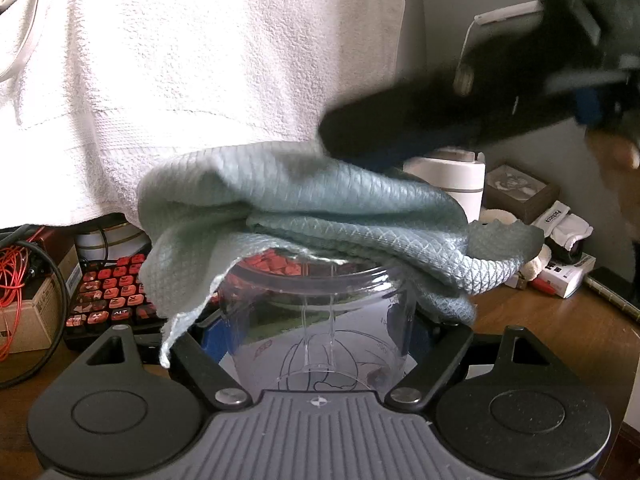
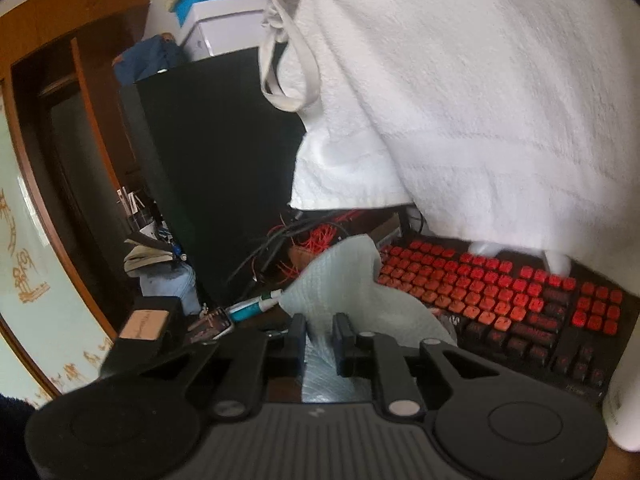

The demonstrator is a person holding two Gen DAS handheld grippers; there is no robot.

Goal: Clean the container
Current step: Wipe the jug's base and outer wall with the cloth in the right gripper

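In the left wrist view a clear plastic container [image 1: 320, 320] with printed markings sits between the fingers of my left gripper [image 1: 320, 338], whose pads press its two sides. A grey-green waffle cloth [image 1: 320, 204] lies draped over the container's rim and covers most of the mouth. My right gripper [image 1: 356, 140], dark and blurred, comes in from the upper right onto the top of the cloth. In the right wrist view the right gripper [image 2: 320, 330] has its fingers close together, with a fold of the cloth [image 2: 348, 280] pinched between them.
A large white towel [image 1: 200, 80] hangs behind. A black keyboard with red keys [image 2: 500, 292] lies on the wooden desk [image 1: 560, 340]. Orange cables [image 1: 12, 276] and boxes sit at the left, with a white jar [image 1: 452, 176] and small boxes [image 1: 520, 196] at the right. A black tower [image 2: 220, 168] stands at the back.
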